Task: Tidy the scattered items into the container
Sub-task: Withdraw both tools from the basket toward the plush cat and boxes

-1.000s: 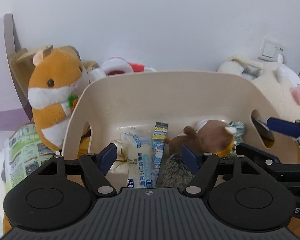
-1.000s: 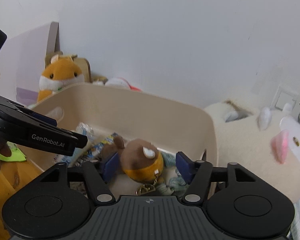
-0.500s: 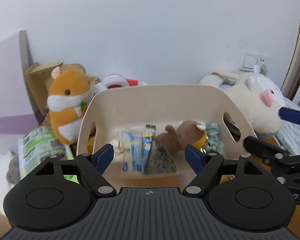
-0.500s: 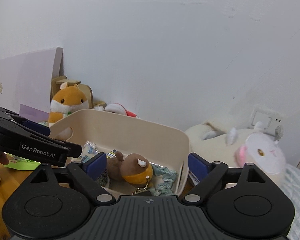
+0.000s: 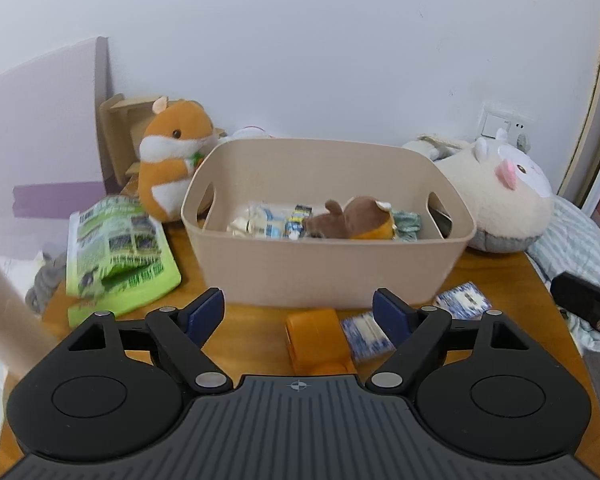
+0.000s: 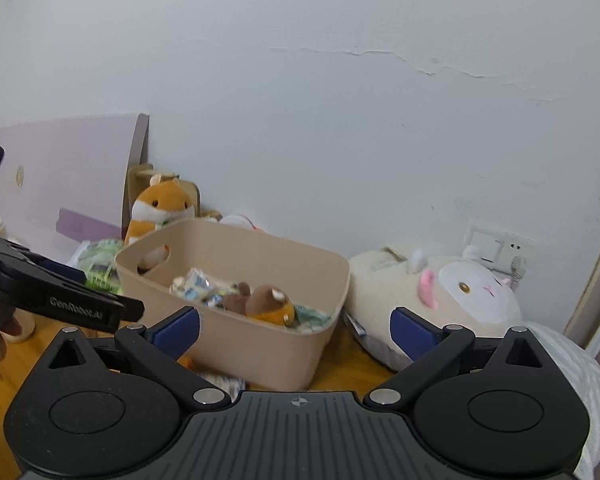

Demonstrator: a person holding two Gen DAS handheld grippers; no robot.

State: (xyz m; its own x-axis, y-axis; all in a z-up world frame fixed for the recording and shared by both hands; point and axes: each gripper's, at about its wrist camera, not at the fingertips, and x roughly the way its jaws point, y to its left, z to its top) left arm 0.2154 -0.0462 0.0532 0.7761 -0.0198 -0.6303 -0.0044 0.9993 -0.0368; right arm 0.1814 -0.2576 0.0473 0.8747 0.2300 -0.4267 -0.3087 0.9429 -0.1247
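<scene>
A beige bin (image 5: 328,268) (image 6: 260,344) stands on the wooden table (image 5: 252,332). Inside lie a brown plush toy (image 5: 356,222) (image 6: 266,302), white and blue snack packets (image 5: 268,222) (image 6: 194,284) and a pale green cloth (image 5: 408,222). In front of the bin lie an orange tape roll (image 5: 316,340) and two blue-and-white packets (image 5: 366,338) (image 5: 462,300). My left gripper (image 5: 300,312) hangs in front of the bin, jaws opening, nothing between them. My right gripper (image 6: 296,328) is back from the bin, jaws opening and empty. The left gripper's finger (image 6: 84,308) shows at the left of the right wrist view.
An orange hamster plush (image 5: 172,156) stands left of the bin, against a cardboard piece (image 5: 118,136). A green printed packet (image 5: 116,248) lies at the table's left. A large white plush (image 5: 496,196) rests right of the bin, by striped bedding (image 5: 572,248). A wall socket (image 5: 500,126) sits behind.
Both grippers have pulled back and up from the bin and opened wider. The right gripper let go of the brown plush, which now lies in the bin.
</scene>
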